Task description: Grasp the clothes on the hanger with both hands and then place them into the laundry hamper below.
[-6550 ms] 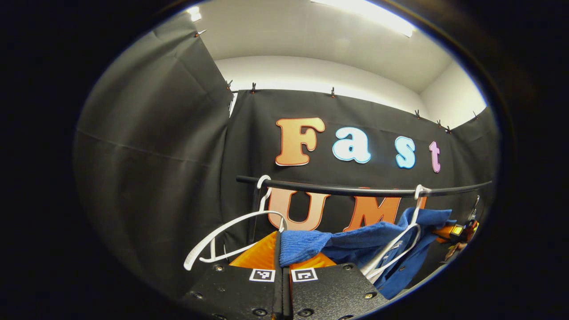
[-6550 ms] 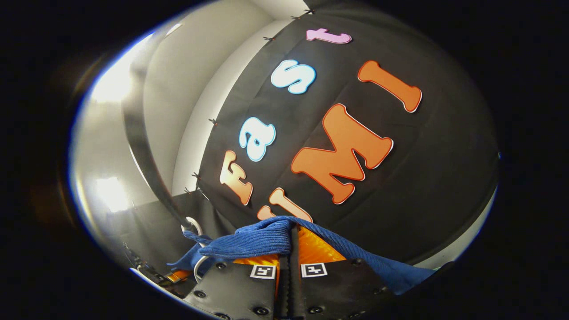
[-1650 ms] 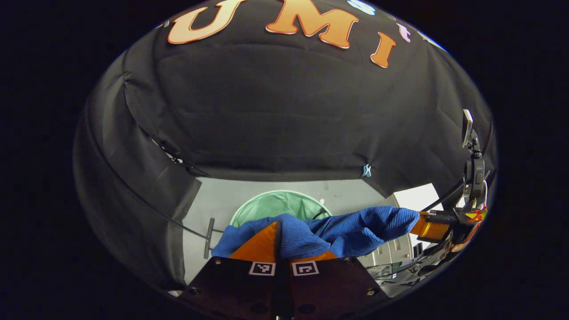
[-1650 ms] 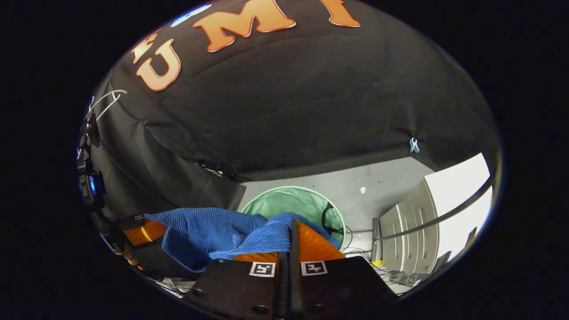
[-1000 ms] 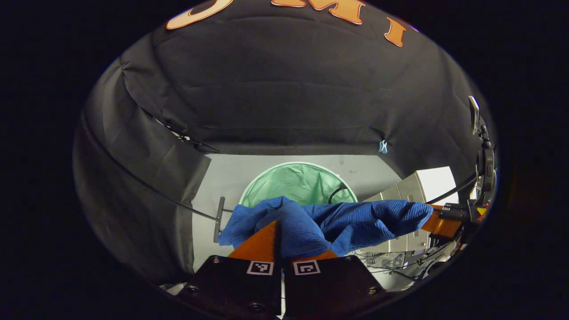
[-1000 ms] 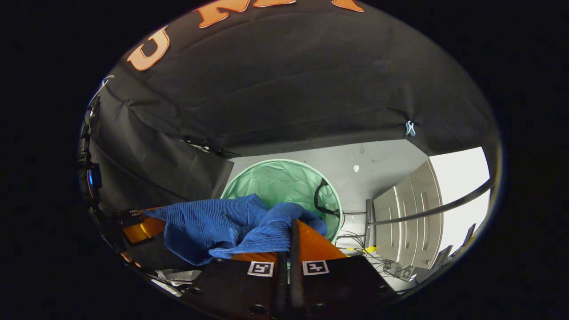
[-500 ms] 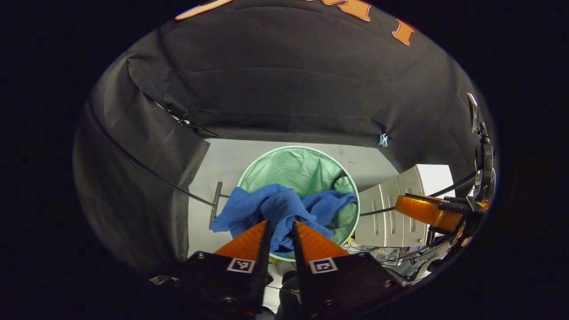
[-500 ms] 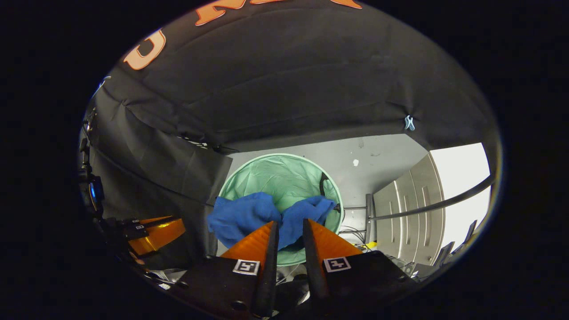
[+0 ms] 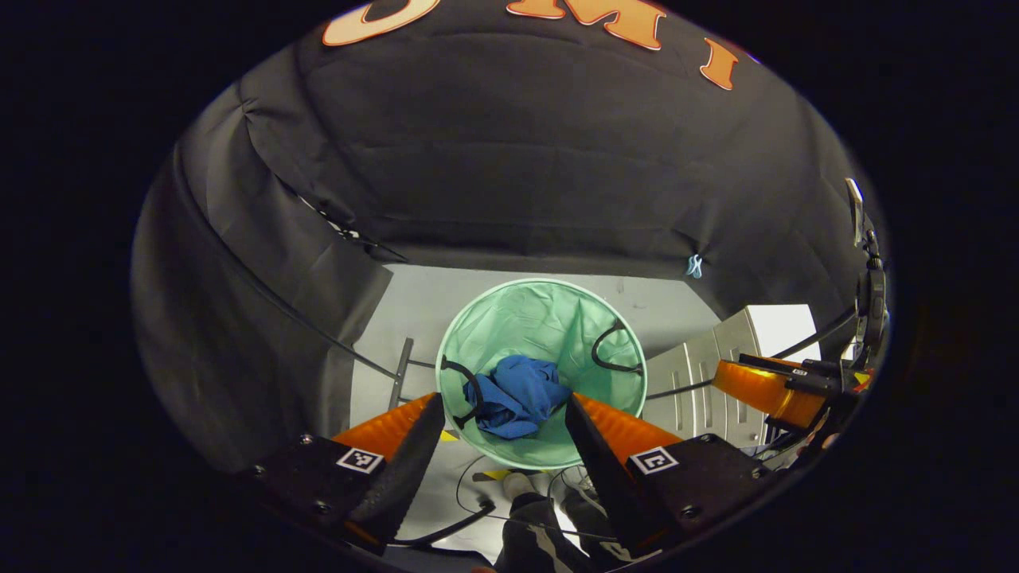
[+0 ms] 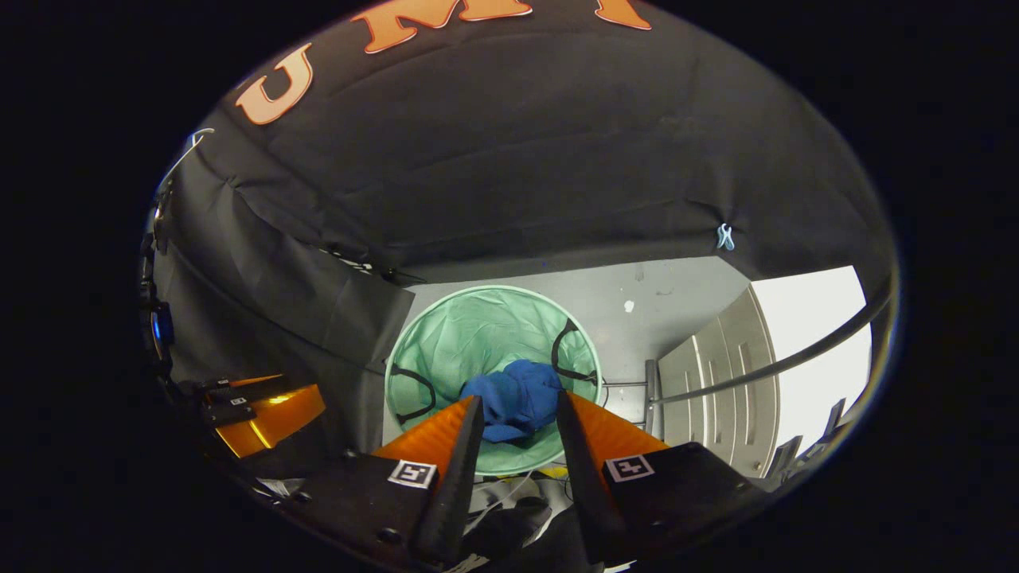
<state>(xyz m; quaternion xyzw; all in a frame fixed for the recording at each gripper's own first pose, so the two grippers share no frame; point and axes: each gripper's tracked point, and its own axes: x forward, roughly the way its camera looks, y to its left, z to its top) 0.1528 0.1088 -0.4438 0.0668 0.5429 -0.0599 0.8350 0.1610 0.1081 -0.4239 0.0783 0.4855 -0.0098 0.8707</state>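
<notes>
A crumpled blue garment [image 9: 516, 395] lies inside the green laundry hamper [image 9: 509, 318], apparently loose, as the left hand-held gripper [image 9: 503, 414] and the right hand-held gripper [image 10: 517, 414] hang above, fingers spread wide and empty.

Garment released into the hamper.
Both grippers, left gripper [image 9: 503, 414] and right gripper [image 10: 519, 412], now gape; blue garment [image 9: 516, 395] lies inside green hamper [image 9: 486, 318], at 12 o'clock.

Crumpled blue garment [image 9: 516, 395] down inside the round green hamper [image 9: 486, 318], bunched toward its near side.
</notes>
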